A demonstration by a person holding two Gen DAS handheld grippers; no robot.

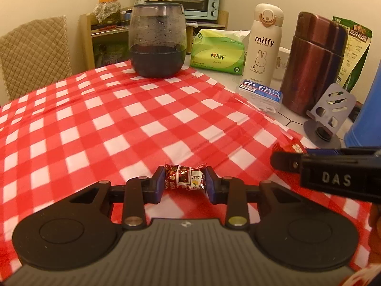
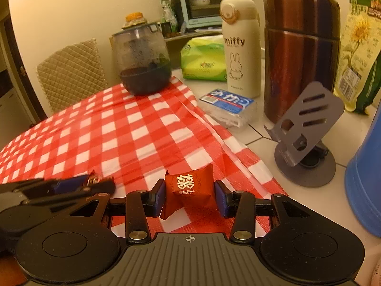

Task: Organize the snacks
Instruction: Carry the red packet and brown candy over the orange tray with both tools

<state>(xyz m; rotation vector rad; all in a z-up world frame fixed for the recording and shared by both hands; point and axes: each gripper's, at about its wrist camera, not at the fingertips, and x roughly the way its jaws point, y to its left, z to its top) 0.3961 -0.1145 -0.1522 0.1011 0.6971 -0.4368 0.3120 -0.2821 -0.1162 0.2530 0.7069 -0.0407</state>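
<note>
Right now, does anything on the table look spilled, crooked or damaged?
Nothing spilled or damaged. Only the red checked tablecloth looks askew: its wrinkled right edge runs diagonally, leaving bare white table under the grey phone stand.

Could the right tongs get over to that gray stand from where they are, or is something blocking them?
Probably yes. The stand sits ahead and to the right on bare tabletop, with nothing between. But the right tongs already have a red candy between their fingers, so they would need to drop it first.
</note>
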